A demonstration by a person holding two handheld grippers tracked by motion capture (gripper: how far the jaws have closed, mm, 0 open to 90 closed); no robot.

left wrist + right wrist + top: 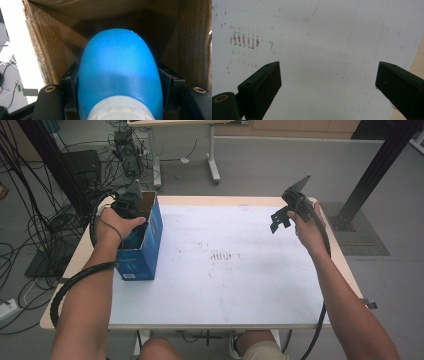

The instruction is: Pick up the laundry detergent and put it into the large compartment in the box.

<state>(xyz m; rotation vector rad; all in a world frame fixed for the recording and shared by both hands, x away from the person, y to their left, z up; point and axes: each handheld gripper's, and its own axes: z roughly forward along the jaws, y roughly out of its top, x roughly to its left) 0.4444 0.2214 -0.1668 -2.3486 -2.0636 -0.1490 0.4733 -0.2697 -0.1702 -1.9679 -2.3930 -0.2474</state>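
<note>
The high view overlooks the table (225, 270); the right gripper view faces it closely.

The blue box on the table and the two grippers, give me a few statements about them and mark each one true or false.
1. The left gripper is reaching down into the open blue box. True.
2. The left gripper's jaws are empty. False: they are closed around a blue bottle with a white cap.
3. The right gripper has its jaws spread wide with nothing between them. True.
4. The right gripper is resting on the box. False: it is held in the air over the table, well away from the box.
5. The box stands at the person's left side of the table. True.
6. The box is lined with white foam. False: its inner walls are bare brown cardboard.
</note>
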